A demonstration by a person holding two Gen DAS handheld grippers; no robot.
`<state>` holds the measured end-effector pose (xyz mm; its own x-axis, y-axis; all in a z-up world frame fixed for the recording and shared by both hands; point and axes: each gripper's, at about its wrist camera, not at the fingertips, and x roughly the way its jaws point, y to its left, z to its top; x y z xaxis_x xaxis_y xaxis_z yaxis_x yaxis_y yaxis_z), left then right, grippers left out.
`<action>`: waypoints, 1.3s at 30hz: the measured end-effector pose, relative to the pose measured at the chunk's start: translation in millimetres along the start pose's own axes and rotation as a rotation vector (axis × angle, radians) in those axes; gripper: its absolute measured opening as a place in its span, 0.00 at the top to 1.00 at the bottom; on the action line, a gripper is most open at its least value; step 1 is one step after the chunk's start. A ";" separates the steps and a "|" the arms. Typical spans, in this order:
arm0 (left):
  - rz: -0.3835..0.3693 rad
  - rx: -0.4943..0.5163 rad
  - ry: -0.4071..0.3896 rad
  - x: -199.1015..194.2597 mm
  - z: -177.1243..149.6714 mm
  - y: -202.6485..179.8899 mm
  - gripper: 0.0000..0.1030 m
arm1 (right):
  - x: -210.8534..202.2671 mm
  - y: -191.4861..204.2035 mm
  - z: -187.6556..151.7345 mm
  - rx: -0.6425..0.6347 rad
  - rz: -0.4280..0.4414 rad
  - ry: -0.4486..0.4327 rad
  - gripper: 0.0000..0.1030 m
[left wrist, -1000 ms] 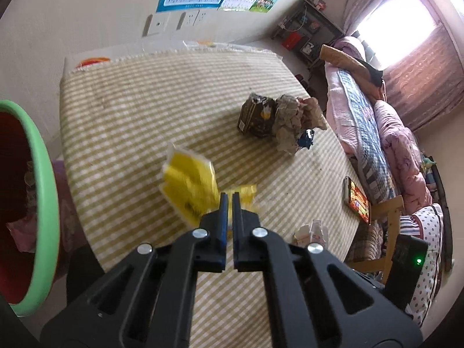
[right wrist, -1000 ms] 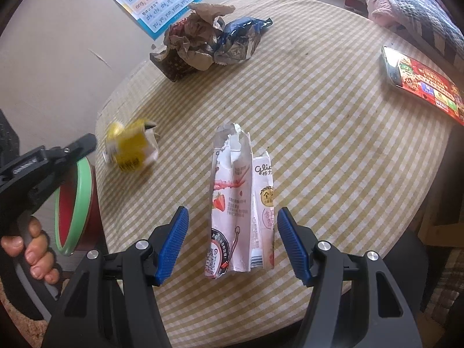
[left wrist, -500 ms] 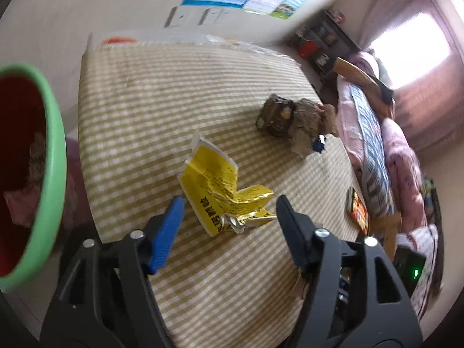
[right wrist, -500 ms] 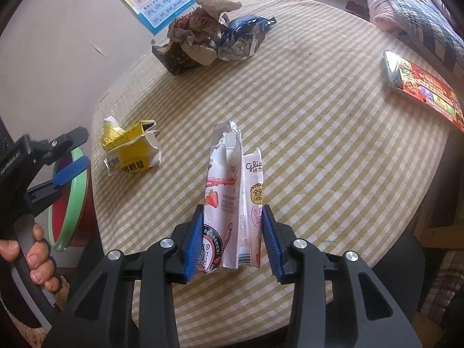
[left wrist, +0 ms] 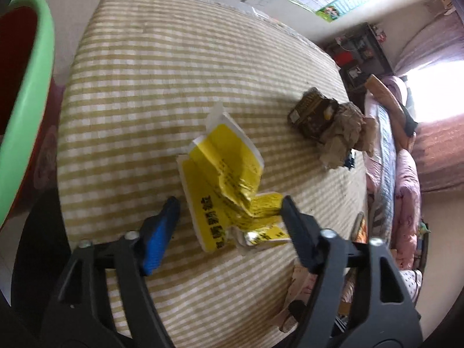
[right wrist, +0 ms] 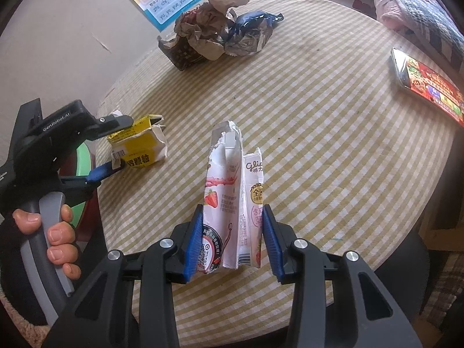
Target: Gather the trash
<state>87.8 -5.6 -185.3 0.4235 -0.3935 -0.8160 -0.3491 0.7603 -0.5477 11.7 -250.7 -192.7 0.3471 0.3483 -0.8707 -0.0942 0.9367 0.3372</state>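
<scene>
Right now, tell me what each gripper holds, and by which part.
The right gripper clamps the pink strawberry carton by its lower sides. The left gripper holds nothing; its jaws, just closing, straddle the yellow carton.

Right tool (right wrist: 232, 237) newly clamping pink carton (right wrist: 229, 203)

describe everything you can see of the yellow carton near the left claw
The yellow carton is a torn, flattened cardboard box, yellow with black characters, white edges and a barcode label, silvery foil showing at its ripped end. It lies crumpled on the checked tablecloth near the table edge by the green-rimmed bin. The left claw, jaws open after just closing a little, straddles its near end; one finger looks to brush the foil end, though contact is unclear.
</scene>
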 end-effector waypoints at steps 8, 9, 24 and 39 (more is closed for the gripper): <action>-0.055 0.069 -0.037 -24.5 1.2 -4.9 0.64 | -19.0 -11.0 -2.7 -0.003 -0.001 -0.028 0.63; -0.057 0.091 -0.049 -30.0 0.1 -5.7 0.64 | -21.8 -11.4 -3.2 -0.001 -0.001 -0.033 0.63; 0.007 0.323 -0.210 -89.4 -4.4 -10.5 0.64 | -39.8 28.2 -4.9 -0.073 0.037 -0.051 0.63; 0.063 0.351 -0.340 -134.7 2.3 15.0 0.64 | -25.6 92.6 12.4 -0.202 0.057 -0.030 0.63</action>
<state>27.4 60.0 -83.2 0.6799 -0.1946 -0.7070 -0.1048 0.9285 -0.3563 5.6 -173.3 -134.8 0.3632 0.4029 -0.8401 -0.2987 0.9044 0.3047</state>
